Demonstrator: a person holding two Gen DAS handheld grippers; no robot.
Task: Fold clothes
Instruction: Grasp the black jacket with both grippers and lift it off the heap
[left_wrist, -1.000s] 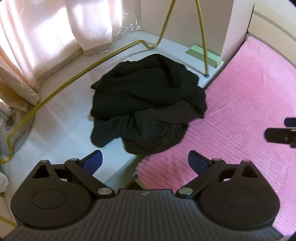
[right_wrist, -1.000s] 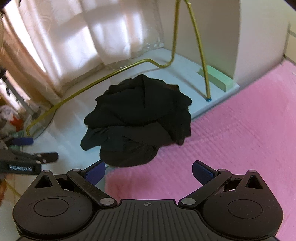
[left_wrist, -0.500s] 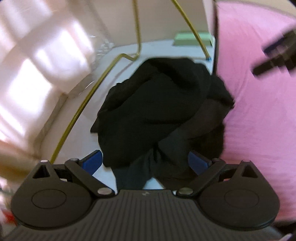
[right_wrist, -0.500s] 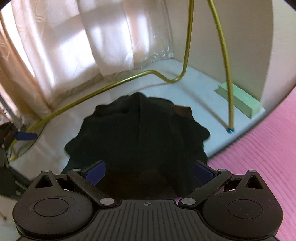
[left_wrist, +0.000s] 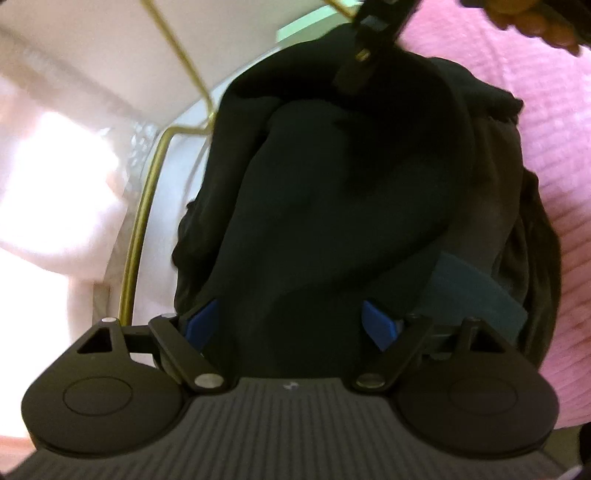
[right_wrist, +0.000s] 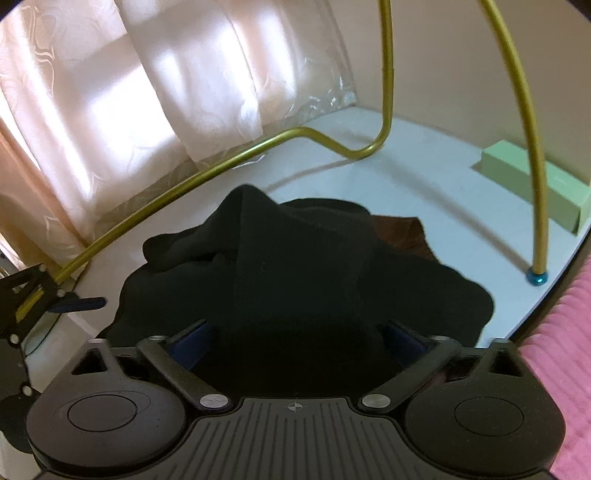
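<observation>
Left wrist: black clothes (left_wrist: 332, 221) heaped beside pink mat (left_wrist: 535, 110)

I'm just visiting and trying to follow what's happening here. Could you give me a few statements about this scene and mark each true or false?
1. The clothes are a dark, crumpled heap. True.
2. The heap has already been folded into a neat square. False: it is bunched and unfolded.
3. A pale green box lies on the white surface behind the heap. True.
4. The ribbed cover beside the heap is blue. False: it is pink.
5. Dark cloth lies between the fingers of both the left gripper and the right gripper. True.
6. The gold metal tube lies on top of the heap. False: it runs behind it.
</observation>
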